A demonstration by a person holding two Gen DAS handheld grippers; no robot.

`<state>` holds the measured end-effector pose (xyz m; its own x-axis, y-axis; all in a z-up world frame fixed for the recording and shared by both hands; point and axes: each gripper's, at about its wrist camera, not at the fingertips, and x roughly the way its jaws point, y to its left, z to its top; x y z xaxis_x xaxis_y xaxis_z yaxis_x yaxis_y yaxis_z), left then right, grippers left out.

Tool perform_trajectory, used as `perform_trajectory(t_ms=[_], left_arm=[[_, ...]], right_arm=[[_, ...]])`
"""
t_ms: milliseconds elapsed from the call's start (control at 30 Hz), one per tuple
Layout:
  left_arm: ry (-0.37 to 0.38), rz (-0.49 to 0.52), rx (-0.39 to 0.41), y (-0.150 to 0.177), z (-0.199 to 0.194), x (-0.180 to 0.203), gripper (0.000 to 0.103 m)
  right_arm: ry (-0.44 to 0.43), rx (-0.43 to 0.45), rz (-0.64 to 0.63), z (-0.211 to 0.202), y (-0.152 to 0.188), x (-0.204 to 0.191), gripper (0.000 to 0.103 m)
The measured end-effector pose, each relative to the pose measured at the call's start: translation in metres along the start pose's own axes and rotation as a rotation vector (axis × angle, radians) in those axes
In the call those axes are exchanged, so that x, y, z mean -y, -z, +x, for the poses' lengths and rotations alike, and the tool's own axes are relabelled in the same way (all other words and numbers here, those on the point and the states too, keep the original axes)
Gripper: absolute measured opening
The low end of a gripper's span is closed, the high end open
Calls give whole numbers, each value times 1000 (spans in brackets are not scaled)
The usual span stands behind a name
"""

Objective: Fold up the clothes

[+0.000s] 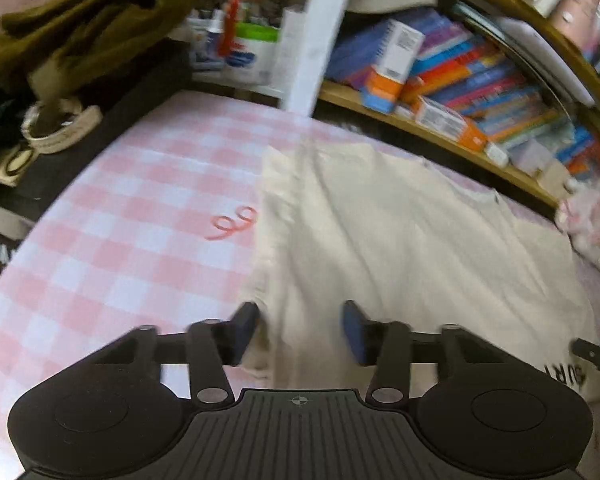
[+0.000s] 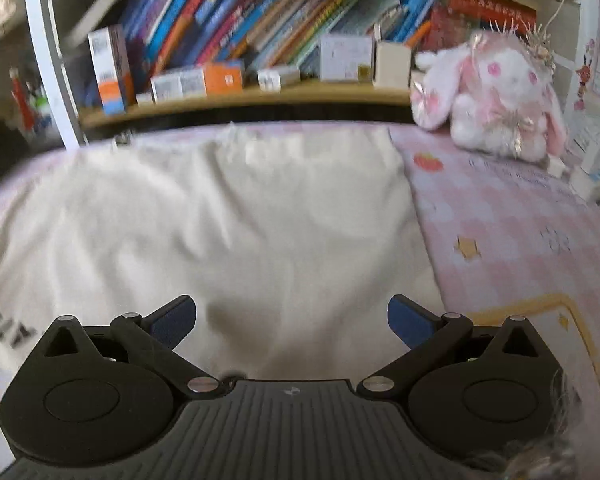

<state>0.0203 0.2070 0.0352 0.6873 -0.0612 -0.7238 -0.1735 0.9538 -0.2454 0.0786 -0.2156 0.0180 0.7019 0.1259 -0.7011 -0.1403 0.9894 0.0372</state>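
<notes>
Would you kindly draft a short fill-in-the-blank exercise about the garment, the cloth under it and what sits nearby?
1. The cream garment lies on a checked cloth coloured white and ____.
2. The plush toy standing beside the garment is a ____.
3. The shelf behind the garment is filled mostly with ____.
4. Neither the left tool nor the right tool grips the garment; both are ____.

Missing words: pink; rabbit; books; open
</notes>
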Motion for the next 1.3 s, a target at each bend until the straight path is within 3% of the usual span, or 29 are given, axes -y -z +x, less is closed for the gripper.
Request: perform_trajectory(t_ms=[33,100,233,300,333,400,467,500,567,667,767,933,1000,1067,1200,1300], left_arm=[[11,13,-9,1,0,2,5],[37,18,1,1,-9,0,4],[121,-95,84,-4,-48,-20,4],[89,-124,19,6,-35,-37,4],[72,-177,-65,14,-21,-47,4],[89,-194,-135,27,-10,-53,8],[78,-94,-123,22,-18,-43,13],[85,-47,-104,16,-23,-41,15],[92,37,-48,2,-34,-38,29],[84,106,59,-27,-33,-35,36],[68,136,71,-62,9,-26,37],[-9,120,22,-95,93,-13,37],[-39,112,2,-100,116,-11,33],[-29,105,5,-100,121,-14,0],[-4,52,182,-97,87,-17,0],[-24,35,86,-94,109,-28,1]], right_arm=[[15,-7,1,1,3,0,103],[50,-34,-3,5,8,0,103],[55,-65,-40,8,14,-2,103],[49,-79,-46,6,14,-2,103],[42,-85,-42,6,14,0,103],[36,-93,-40,6,14,1,103],[35,-103,-45,5,13,1,103],[34,-110,-48,5,12,1,103],[31,-108,-52,3,13,0,103],[32,-98,-54,2,15,-1,103],[41,-80,-49,0,18,-2,103],[50,-65,-47,-3,20,-5,103],[50,-66,-48,-3,20,-5,103],[51,-67,-47,-3,20,-5,103],[60,-70,-36,-4,21,-6,103],[65,-68,-23,-4,23,-6,103]])
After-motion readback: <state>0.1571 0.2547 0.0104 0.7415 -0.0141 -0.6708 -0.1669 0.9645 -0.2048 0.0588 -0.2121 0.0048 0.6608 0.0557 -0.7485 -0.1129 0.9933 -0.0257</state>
